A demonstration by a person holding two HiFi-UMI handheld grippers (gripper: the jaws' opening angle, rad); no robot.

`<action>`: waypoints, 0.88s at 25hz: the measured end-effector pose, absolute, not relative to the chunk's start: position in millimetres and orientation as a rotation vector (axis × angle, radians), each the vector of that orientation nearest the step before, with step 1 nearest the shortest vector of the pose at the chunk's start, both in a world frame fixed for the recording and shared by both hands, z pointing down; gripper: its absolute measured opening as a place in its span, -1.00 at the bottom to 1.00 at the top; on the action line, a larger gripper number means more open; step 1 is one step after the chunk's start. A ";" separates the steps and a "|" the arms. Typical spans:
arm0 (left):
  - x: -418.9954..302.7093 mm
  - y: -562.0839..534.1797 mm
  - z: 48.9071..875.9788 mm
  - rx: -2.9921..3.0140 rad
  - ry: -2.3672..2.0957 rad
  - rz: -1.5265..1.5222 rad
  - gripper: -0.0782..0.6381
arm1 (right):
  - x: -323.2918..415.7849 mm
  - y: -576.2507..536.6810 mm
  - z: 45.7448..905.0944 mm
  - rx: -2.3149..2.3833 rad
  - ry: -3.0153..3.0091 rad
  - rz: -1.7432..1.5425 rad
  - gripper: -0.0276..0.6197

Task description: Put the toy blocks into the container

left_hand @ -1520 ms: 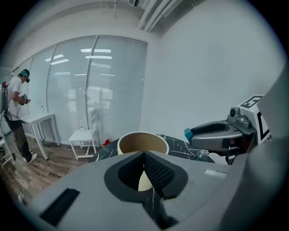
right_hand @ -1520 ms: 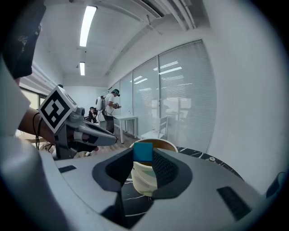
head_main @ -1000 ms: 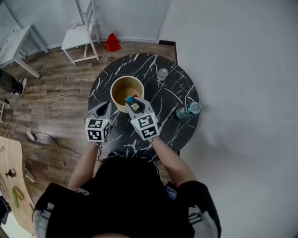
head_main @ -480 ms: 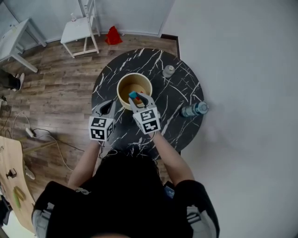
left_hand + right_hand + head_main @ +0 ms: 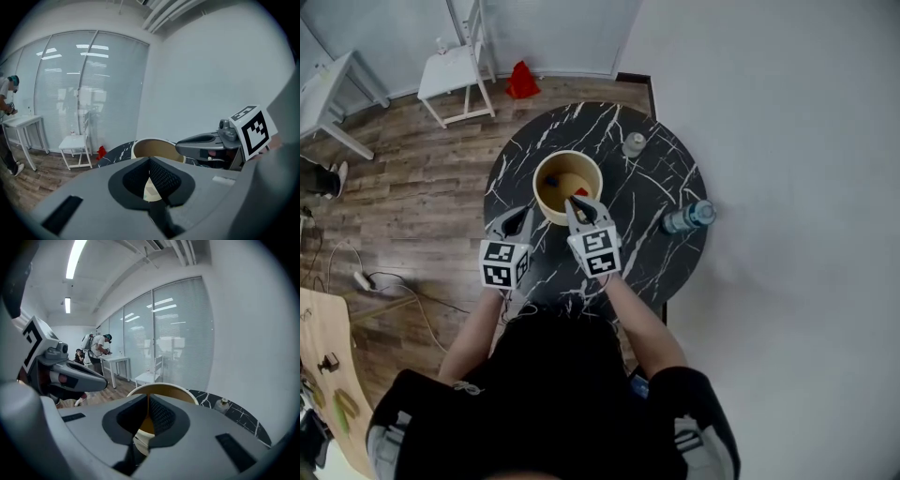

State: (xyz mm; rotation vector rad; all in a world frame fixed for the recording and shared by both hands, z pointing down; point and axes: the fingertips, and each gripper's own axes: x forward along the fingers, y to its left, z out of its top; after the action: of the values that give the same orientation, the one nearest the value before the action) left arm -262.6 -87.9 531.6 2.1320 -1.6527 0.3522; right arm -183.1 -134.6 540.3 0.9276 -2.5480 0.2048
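Hovering at the container [image 5: 536, 185]
Left claw [image 5: 516, 220] closed, empty; right claw [image 5: 578, 208] closing on nothing over the near rim.

table [image 5: 642, 234]: glossy black marble look | container [image 5: 536, 183]: matt cream (cardboard-like) | floor [image 5: 412, 187]: wood planks

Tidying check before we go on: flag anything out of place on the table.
The bottle seems to lie on its side near the table's right edge, where it could roll off. Nothing else stands out.
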 end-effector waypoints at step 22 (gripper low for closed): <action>-97.7 -108.3 405.4 2.607 -1.432 0.137 -0.78 | 27.7 -89.9 382.8 1.694 -2.460 -0.102 -0.92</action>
State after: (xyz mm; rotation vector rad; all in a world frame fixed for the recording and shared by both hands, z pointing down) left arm -97.7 -108.3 405.4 2.6068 -1.4318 0.1373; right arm 27.7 -89.9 382.8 1.6938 -2.4600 -0.1019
